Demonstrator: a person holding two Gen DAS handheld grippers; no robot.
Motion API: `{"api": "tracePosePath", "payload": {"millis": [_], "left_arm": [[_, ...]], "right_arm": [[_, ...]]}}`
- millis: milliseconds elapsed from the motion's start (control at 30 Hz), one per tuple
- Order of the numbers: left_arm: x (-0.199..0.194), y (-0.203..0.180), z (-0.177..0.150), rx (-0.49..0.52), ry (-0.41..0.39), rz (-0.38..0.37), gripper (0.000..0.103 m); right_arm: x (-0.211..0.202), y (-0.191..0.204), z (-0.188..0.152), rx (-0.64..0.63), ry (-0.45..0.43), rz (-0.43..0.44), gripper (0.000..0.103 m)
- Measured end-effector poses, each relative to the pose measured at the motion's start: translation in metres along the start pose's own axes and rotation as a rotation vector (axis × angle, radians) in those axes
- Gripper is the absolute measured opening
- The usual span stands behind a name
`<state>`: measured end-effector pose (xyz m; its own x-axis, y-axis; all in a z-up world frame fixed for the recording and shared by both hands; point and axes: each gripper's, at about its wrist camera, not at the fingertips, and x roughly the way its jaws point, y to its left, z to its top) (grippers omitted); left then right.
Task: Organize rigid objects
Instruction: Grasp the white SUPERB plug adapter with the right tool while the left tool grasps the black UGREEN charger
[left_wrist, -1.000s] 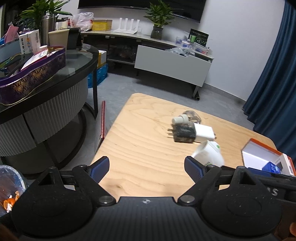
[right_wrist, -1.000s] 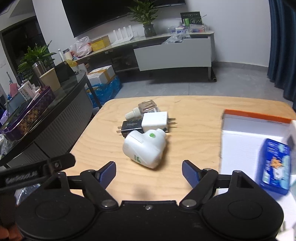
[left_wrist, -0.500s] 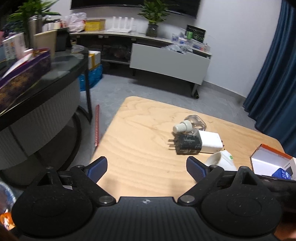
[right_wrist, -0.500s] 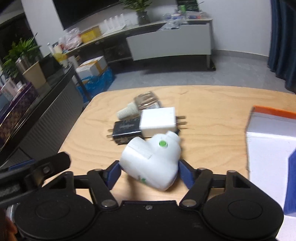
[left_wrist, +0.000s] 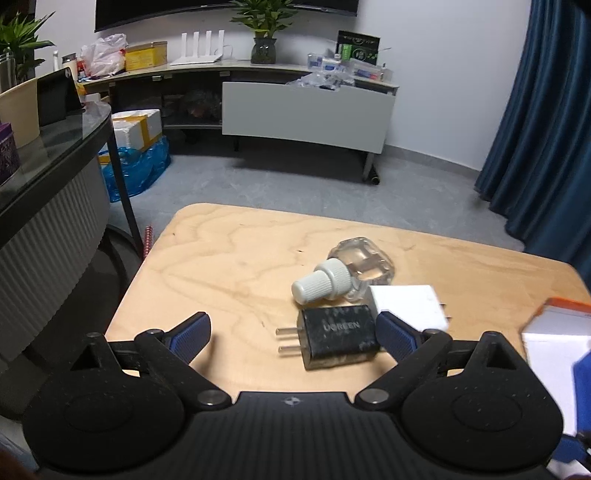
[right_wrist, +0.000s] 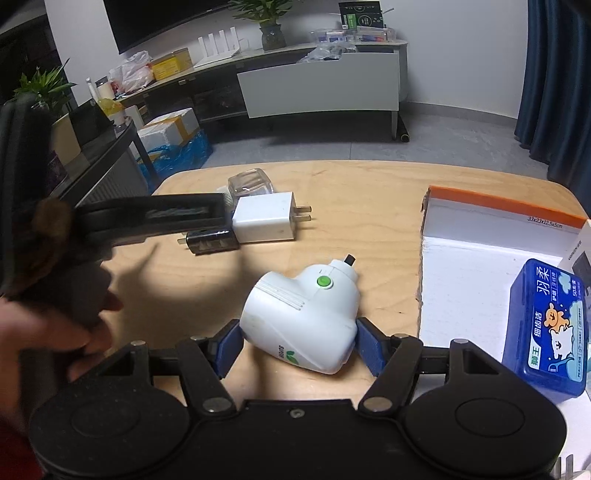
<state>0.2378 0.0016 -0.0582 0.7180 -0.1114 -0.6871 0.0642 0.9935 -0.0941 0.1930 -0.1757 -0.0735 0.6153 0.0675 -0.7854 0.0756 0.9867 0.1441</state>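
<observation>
Now clamping right gripper (right_wrist: 299, 349) pads on the white plug-in device (right_wrist: 303, 317) between them, seemingly touching; left gripper (left_wrist: 293, 332) spread beside black charger (left_wrist: 338, 336); next, lifting toward box (right_wrist: 480, 218).

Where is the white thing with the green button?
In the right wrist view, the white plug-in device sits low and centre between the right gripper fingers, on the wooden table, just left of the orange-edged box.

My left gripper (right_wrist: 207, 214) hides black charger (right_wrist: 211, 242) partly; blue floss box (left_wrist: 581, 398) blurred, cut by edge.
</observation>
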Motion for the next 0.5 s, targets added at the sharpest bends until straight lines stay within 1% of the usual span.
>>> {"api": "tracePosePath", "payload": {"millis": [133, 267, 367, 400, 433, 467, 500], "left_arm": [[0.003, 0.003, 0.0, -0.008, -0.01, -0.008, 0.103], [-0.003, 0.002, -0.004, 0.02, -0.034, 0.018, 0.103], [-0.003, 0.001, -0.004, -0.003, -0.025, 0.01, 0.103], [0.0, -0.001, -0.003, 0.007, -0.005, -0.007, 0.103], [0.003, -0.005, -0.004, 0.026, 0.013, -0.007, 0.103], [0.004, -0.008, -0.007, 0.053, 0.012, 0.007, 0.103], [0.005, -0.012, -0.01, 0.084, -0.006, 0.036, 0.102]], "right_arm": [[-0.001, -0.002, -0.001, 0.002, -0.001, 0.01, 0.079], [-0.001, -0.004, -0.001, 0.002, -0.004, 0.01, 0.079], [-0.002, -0.002, -0.001, 0.002, -0.008, 0.02, 0.079], [-0.002, -0.002, -0.001, 0.004, -0.009, 0.024, 0.079], [-0.003, -0.003, -0.002, 0.005, -0.01, 0.027, 0.079], [-0.003, -0.003, -0.002, 0.003, -0.012, 0.027, 0.079], [-0.004, -0.003, -0.002, 0.003, -0.014, 0.028, 0.079]]}}
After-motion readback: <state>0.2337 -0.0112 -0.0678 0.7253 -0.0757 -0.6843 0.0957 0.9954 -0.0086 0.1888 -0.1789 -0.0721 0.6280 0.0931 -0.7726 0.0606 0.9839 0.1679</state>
